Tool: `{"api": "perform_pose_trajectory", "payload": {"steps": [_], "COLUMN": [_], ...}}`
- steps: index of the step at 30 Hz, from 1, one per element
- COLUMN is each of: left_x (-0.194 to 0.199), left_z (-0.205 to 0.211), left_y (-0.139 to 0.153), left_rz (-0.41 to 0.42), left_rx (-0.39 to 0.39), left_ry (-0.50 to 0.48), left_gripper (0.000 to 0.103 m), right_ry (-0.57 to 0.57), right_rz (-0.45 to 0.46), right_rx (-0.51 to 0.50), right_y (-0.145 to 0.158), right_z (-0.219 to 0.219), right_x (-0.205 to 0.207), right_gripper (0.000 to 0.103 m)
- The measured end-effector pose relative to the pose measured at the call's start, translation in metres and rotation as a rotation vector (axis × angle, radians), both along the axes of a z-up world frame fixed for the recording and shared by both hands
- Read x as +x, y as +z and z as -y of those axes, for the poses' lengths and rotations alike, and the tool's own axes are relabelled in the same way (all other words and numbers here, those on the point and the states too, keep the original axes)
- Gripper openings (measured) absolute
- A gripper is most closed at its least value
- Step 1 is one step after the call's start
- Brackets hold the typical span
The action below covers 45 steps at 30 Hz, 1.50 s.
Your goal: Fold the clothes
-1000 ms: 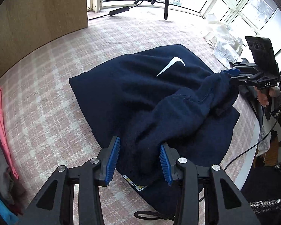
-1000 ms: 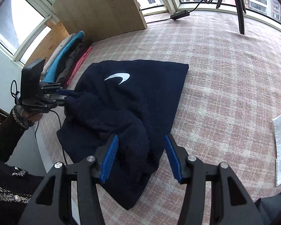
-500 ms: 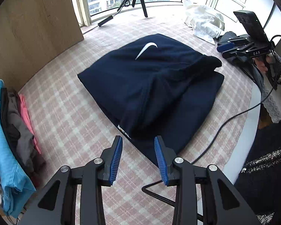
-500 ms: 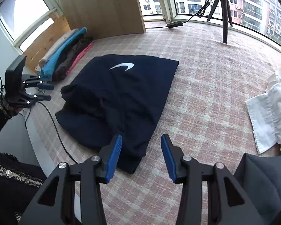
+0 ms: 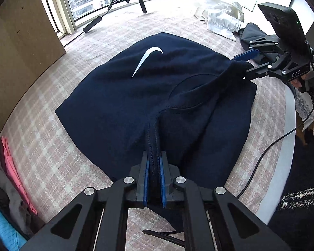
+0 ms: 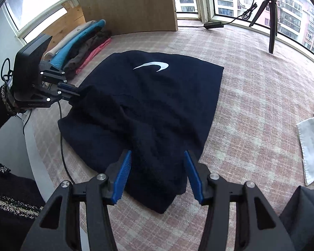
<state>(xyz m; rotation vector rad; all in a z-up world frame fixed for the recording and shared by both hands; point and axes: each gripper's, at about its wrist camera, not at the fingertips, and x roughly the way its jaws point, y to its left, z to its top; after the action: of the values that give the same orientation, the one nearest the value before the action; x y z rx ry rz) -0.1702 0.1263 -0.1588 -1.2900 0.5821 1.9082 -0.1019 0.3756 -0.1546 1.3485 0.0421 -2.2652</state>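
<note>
A navy sweatshirt (image 5: 136, 104) with a white swoosh lies folded on the checked pink cloth, its upper layer bunched into a ridge. My left gripper (image 5: 155, 179) is shut on the near end of that ridge, with a stitched edge pinched between the blue pads. In the right wrist view the same left gripper (image 6: 73, 93) grips the sweatshirt (image 6: 167, 94) at its left corner. My right gripper (image 6: 157, 175) stands open, its fingers wide apart on either side of a hump of navy fabric. From the left wrist view the right gripper (image 5: 243, 63) straddles the far end of the ridge.
A stack of folded clothes (image 6: 81, 48) lies by the wooden board (image 6: 127, 4). White garments (image 5: 219, 18) and a dark garment (image 5: 253, 35) sit at the far right. A tripod (image 6: 270, 21) stands by the windows. A black cable (image 6: 61, 146) hangs over the table's edge.
Half a second ago both grippers were open and drawn back from the sweatshirt. The left has since shut on the fabric ridge. The right has moved in around its other end, still open.
</note>
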Motion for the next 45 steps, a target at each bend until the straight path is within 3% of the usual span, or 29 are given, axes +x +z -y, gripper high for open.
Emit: {"api": "perform_pose_trajectory", "payload": {"steps": [2,3,6,7,9,13,15,16,21,26,32,35,39,42,45], "left_x": [0.012,0.019,0.036,0.042,0.054,0.070,0.065,0.060,0.039,0.041,0.054,0.057,0.055,0.053,0.054], "left_z": [0.009,0.013,0.027,0.032,0.041,0.060,0.068,0.069,0.073,0.068,0.076,0.080,0.080,0.079,0.072], "left_y": [0.006,0.010,0.003,0.001,-0.004,-0.009,-0.004,-0.004,-0.009,-0.015,-0.019,-0.021,-0.027,-0.027,-0.025], "left_rz": [-0.014,-0.022,-0.003,0.004,0.019,0.041,0.026,0.029,0.096,0.110,0.116,0.106,0.092,0.091,0.066], "left_rx": [0.013,0.020,0.017,0.015,0.013,0.030,0.057,0.064,0.130,0.183,0.288,0.325,0.343,0.348,0.322], "left_ry": [0.006,0.009,0.037,0.047,0.067,0.119,0.165,0.183,0.299,0.386,0.500,0.529,0.553,0.561,0.544], "left_gripper": [0.007,0.007,0.008,0.014,0.016,0.021,0.029,0.028,0.029,0.029,0.031,0.031,0.031,0.032,0.032], "right_ry": [0.041,0.058,0.079,0.083,0.060,0.013,0.019,0.025,0.066,0.057,0.065,0.090,0.086,0.067,0.079], "right_rz": [-0.022,-0.031,-0.024,-0.012,0.013,0.028,0.002,-0.005,0.002,0.090,0.297,0.322,0.348,0.369,0.347], "right_rx": [0.038,0.072,0.120,0.136,0.193,0.147,0.141,0.134,0.015,-0.153,-0.083,0.066,0.160,0.134,0.149], "right_y": [0.001,0.002,0.000,-0.004,-0.013,-0.002,0.011,0.017,0.044,0.056,0.015,-0.005,-0.021,-0.024,-0.024], "right_z": [0.010,0.015,0.013,0.011,0.006,-0.004,-0.002,0.001,0.031,0.103,0.220,0.254,0.261,0.256,0.256], "right_x": [0.003,0.006,0.020,0.025,0.029,0.031,0.034,0.034,0.020,-0.039,-0.105,-0.109,-0.113,-0.117,-0.115], "right_gripper": [0.011,0.009,0.009,0.009,0.010,0.015,0.025,0.028,0.029,0.030,0.031,0.031,0.031,0.031,0.020]}}
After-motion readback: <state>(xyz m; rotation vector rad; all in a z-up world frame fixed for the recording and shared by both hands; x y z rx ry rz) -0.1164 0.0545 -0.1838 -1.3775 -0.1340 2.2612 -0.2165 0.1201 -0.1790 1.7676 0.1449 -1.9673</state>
